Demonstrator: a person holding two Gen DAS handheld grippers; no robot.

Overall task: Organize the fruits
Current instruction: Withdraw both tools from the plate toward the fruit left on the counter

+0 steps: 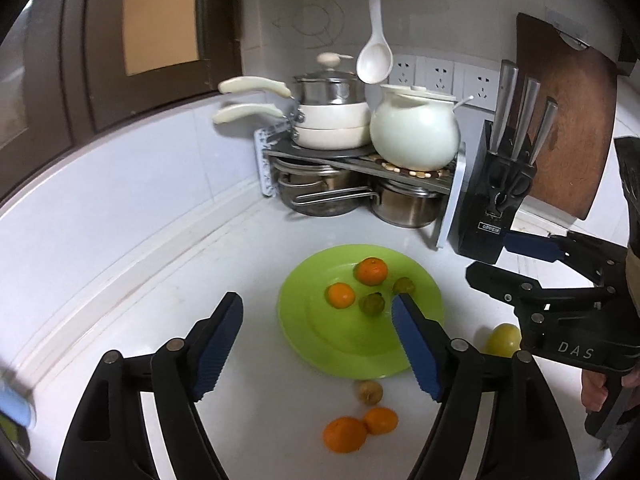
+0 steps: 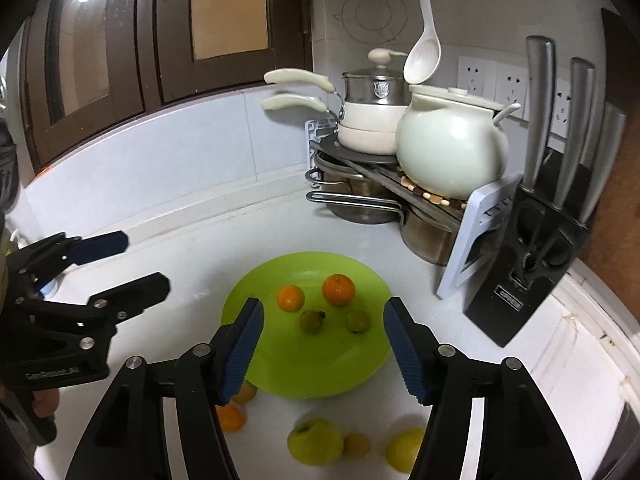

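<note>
White countertop [image 1: 120, 264] runs into a tiled kitchen corner under dark wooden cabinet doors. Over it the left gripper [image 1: 318, 344] hangs with its blue-padded fingers [image 1: 218, 344] spread wide apart and nothing between them; its right finger overlaps the near edge of the green plate [image 1: 340, 344]. The right gripper [image 2: 322, 350] is likewise wide open and empty, both fingers framing the plate [image 2: 320, 372] from the near side.

On the plate lie two oranges [image 2: 338, 289] and two small green fruits [image 2: 312, 321], all close together yet apart, toward the plate's far half. Off the plate, on the counter at its near edge, the left wrist view shows two more oranges [image 1: 345, 434] touching each other, a small tan fruit [image 1: 370, 392] just beyond them, and a yellow fruit [image 1: 503, 339] beside the plate's right rim, partly hidden by the right gripper's body. The right wrist view adds a green apple [image 2: 315, 441] with a small orange-tan fruit just beside it.

Farther back, a metal rack [image 1: 360, 160] in the corner carries stacked white pans [image 1: 332, 120] and a white ceramic pot [image 1: 414, 134], with steel pots underneath. A white ladle [image 1: 375, 56] hangs from hooks above. Right of the rack stands a black knife block [image 1: 496, 200], and behind it a brown cutting board [image 1: 568, 112] leans on the wall
</note>
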